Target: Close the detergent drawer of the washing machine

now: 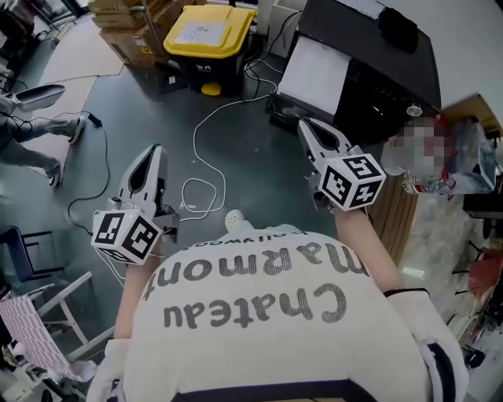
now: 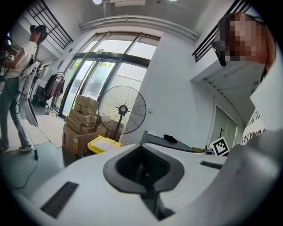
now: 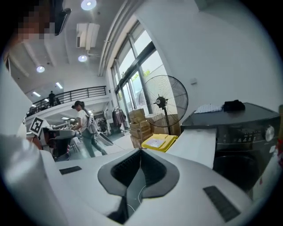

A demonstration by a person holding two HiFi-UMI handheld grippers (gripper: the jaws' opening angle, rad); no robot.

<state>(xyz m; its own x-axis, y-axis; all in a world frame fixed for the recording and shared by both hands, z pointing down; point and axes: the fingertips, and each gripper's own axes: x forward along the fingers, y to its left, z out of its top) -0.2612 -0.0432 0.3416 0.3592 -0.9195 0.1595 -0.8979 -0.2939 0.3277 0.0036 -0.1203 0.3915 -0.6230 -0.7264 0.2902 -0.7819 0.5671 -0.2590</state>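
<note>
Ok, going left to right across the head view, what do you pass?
Bystander's legs → left hand-held gripper → yellow-lidded bin → right hand-held gripper.

The washing machine (image 1: 369,71) stands just ahead and to the right of the right gripper (image 1: 303,126). Left of the machine, a bin (image 1: 211,35) sits on the floor (image 1: 259,180), ahead of both grippers. Boxes (image 1: 126,20) stand far ahead of the left gripper (image 1: 156,151). A cable (image 1: 206,157) lies between the grippers.

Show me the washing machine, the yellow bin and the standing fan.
washing machine (image 1: 361,43): head view, its dark top.
yellow bin (image 1: 208,31): head view, its lid.
standing fan (image 2: 123,109): left gripper view, centre hub.
</note>
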